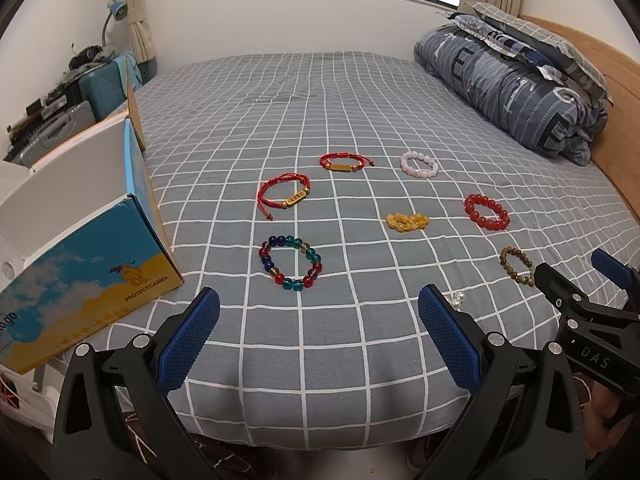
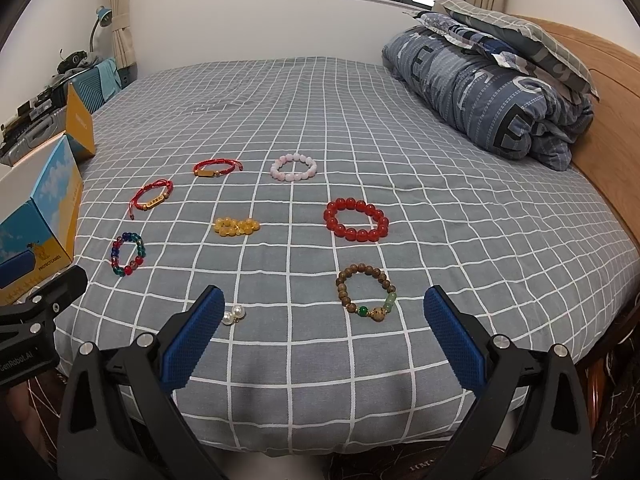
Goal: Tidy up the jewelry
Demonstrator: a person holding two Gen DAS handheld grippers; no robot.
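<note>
Both tongs hang over the near edge of the bed, jaws spread wide and gripping nothing. Just ahead of the left tongs lies the multicoloured bead bracelet, with the blue and yellow box close on its left. Ahead of the right tongs sits the brown wooden bracelet, and two pearl earrings lie right beside its left finger. Farther out on the checked sheet are the yellow bead bracelet, bunched up, and the red bead bracelet. Beyond those come two red cord bracelets and a pale pink bracelet. A folded quilt rests by the headboard.
</note>
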